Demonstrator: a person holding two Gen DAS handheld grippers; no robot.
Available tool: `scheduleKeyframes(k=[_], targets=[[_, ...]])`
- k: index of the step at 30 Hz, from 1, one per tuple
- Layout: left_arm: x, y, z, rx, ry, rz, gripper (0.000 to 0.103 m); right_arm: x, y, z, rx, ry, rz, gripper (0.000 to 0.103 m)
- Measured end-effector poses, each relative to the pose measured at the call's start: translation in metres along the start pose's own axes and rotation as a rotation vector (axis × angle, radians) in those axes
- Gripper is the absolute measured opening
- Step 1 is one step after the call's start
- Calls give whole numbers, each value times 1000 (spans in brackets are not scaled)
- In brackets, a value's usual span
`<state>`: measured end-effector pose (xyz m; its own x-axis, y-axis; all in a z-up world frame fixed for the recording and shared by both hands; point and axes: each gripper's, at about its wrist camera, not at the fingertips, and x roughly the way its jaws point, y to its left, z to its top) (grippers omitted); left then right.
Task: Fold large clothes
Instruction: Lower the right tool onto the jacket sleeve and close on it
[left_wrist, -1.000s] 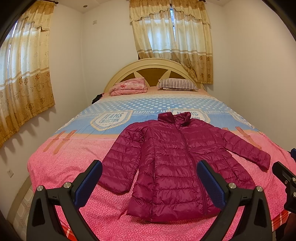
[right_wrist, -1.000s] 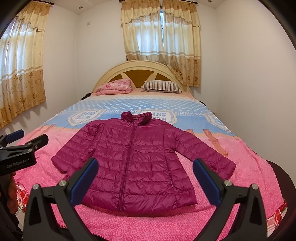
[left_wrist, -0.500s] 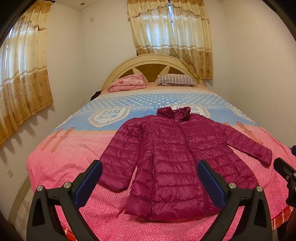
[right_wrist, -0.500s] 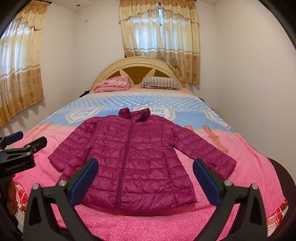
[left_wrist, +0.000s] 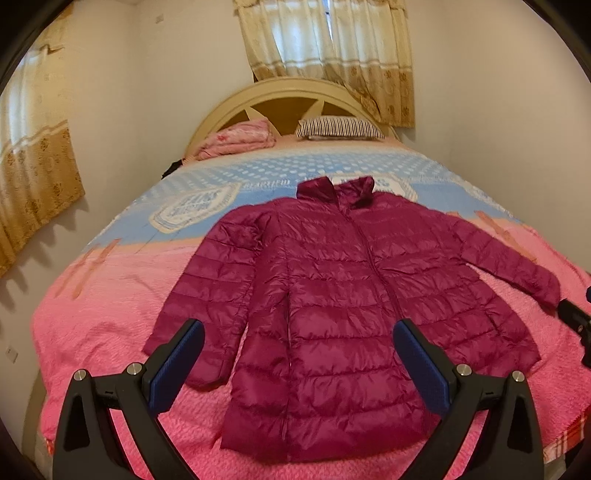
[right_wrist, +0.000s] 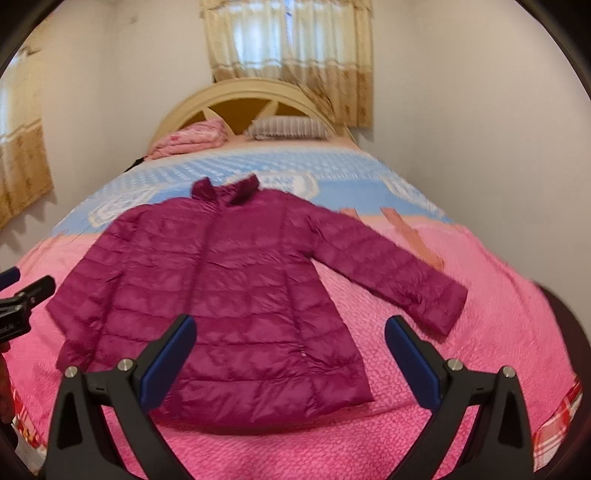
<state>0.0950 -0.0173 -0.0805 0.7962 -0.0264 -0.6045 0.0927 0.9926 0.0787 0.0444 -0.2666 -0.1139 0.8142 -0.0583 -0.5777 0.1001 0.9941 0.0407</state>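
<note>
A magenta quilted puffer jacket (left_wrist: 343, 306) lies flat, front up and zipped, on the pink end of the bed, collar toward the headboard. It also shows in the right wrist view (right_wrist: 236, 295). Its left sleeve (left_wrist: 210, 291) lies along the body; its right sleeve (right_wrist: 391, 273) spreads outward. My left gripper (left_wrist: 299, 354) is open and empty above the jacket's lower hem. My right gripper (right_wrist: 290, 350) is open and empty above the hem's right part. Each gripper shows at the edge of the other's view.
The bed (left_wrist: 110, 317) has a pink and blue cover. A folded pink blanket (left_wrist: 236, 142) and a striped pillow (left_wrist: 340, 127) lie by the cream headboard (left_wrist: 280, 92). White walls stand close on both sides. Curtains (left_wrist: 325, 48) hang behind.
Both grippers have moved forward and tilted down toward the jacket, which now looks larger. The jacket has not moved. Both stay open.
</note>
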Motion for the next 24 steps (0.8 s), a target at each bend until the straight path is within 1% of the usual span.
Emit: scheduleKeyframes(k=[3, 6, 9, 16, 19, 21, 23, 24], targets=[[24, -4, 8, 16, 15, 7, 102, 22, -24, 0, 56, 33, -37, 103], [51, -6, 17, 31, 17, 29, 102, 48, -56, 1, 114, 66, -91, 103], [80, -6, 23, 26, 26, 45, 102, 73, -90, 3, 175, 98, -147, 103], [135, -6, 41, 24, 46, 81, 102, 120, -160, 8, 312, 174, -224, 102], [154, -6, 47, 29, 54, 101, 102, 134, -181, 7, 353, 200, -229, 94], [167, -6, 52, 32, 63, 118, 102, 143, -188, 6, 373, 225, -222, 84], [179, -1, 55, 25, 76, 134, 102, 154, -192, 5, 379, 248, -207, 81], [187, 2, 58, 15, 84, 142, 102, 156, -194, 4, 379, 251, -205, 76]])
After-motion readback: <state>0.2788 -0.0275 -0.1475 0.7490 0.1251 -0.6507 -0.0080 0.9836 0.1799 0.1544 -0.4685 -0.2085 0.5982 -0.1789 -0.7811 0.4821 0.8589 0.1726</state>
